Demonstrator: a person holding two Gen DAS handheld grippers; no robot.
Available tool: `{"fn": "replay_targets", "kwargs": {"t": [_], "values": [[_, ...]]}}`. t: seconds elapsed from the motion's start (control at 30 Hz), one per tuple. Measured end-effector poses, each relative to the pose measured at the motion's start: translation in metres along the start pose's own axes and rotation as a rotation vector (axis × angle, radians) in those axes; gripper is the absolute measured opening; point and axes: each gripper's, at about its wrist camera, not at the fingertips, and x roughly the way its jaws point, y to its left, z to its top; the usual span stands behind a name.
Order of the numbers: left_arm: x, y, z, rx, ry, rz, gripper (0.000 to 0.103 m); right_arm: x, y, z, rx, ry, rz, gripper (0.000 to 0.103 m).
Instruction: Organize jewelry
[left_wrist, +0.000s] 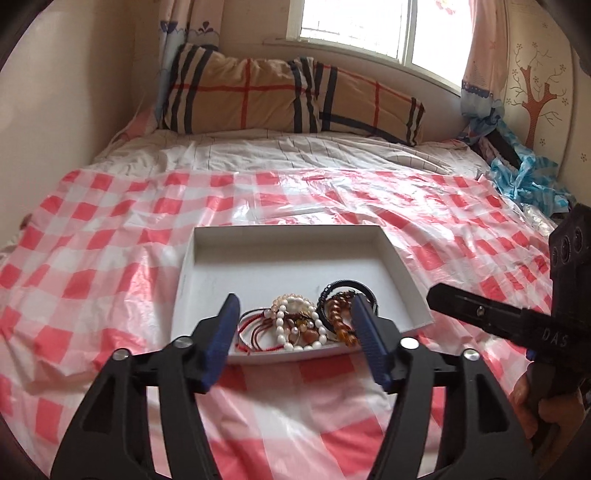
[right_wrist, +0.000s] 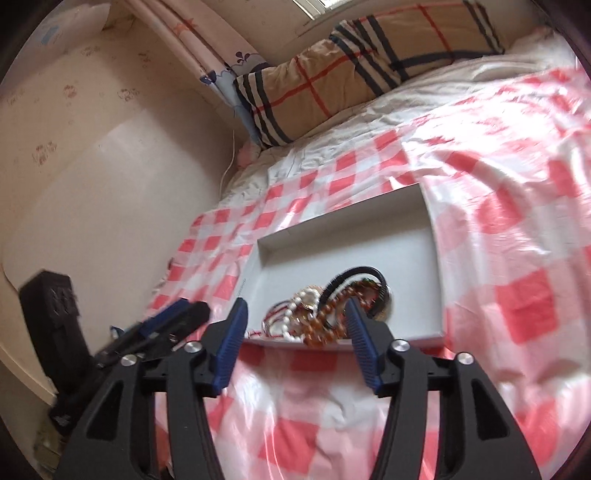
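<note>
A shallow white tray (left_wrist: 288, 266) lies on the bed, and a heap of jewelry fills its near corner. In the heap are a white bead bracelet (left_wrist: 295, 321), an amber bead bracelet (left_wrist: 338, 314), a black band (left_wrist: 347, 284) and red cords (left_wrist: 251, 325). My left gripper (left_wrist: 295, 301) hovers open just in front of and above the heap, with nothing between its blue pads. From the right, one black finger (left_wrist: 476, 312) of the other gripper reaches toward the tray's edge. In the right wrist view, my right gripper (right_wrist: 295, 303) is open and empty before the same heap (right_wrist: 317, 314) in the tray (right_wrist: 332, 258).
A red-and-white checked plastic sheet (left_wrist: 110, 240) covers the bed. A plaid pillow (left_wrist: 288, 96) lies at the far end under a window. Blue crumpled cloth (left_wrist: 524, 177) is piled at the right wall. A hand (left_wrist: 524, 398) holds the right gripper. A wall runs close along the left.
</note>
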Motion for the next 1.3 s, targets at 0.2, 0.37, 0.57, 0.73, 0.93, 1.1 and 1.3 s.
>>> {"fn": "replay_targets", "kwargs": {"t": [0.2, 0.37, 0.57, 0.73, 0.93, 1.1, 1.3], "values": [[-0.071, -0.009, -0.025, -0.002, -0.013, 0.034, 0.083, -0.070, 0.033, -0.050, -0.102, -0.014, -0.125, 0.064], [-0.126, -0.024, -0.052, 0.006, -0.024, 0.055, 0.093, -0.122, 0.066, -0.090, -0.182, -0.040, -0.191, 0.073], [-0.179, -0.042, -0.079, 0.043, -0.040, 0.081, 0.095, -0.167, 0.097, -0.125, -0.230, -0.093, -0.266, 0.088], [-0.210, -0.053, -0.098, 0.065, -0.037, 0.095, 0.095, -0.194, 0.111, -0.149, -0.256, -0.131, -0.352, 0.094], [-0.233, -0.058, -0.120, 0.067, -0.016, 0.092, 0.095, -0.212, 0.114, -0.171, -0.256, -0.135, -0.400, 0.095], [-0.246, -0.059, -0.135, 0.056, -0.015, 0.096, 0.095, -0.222, 0.115, -0.184, -0.243, -0.147, -0.433, 0.095], [-0.252, -0.061, -0.150, 0.052, 0.000, 0.099, 0.095, -0.225, 0.117, -0.198, -0.239, -0.145, -0.449, 0.095]]}}
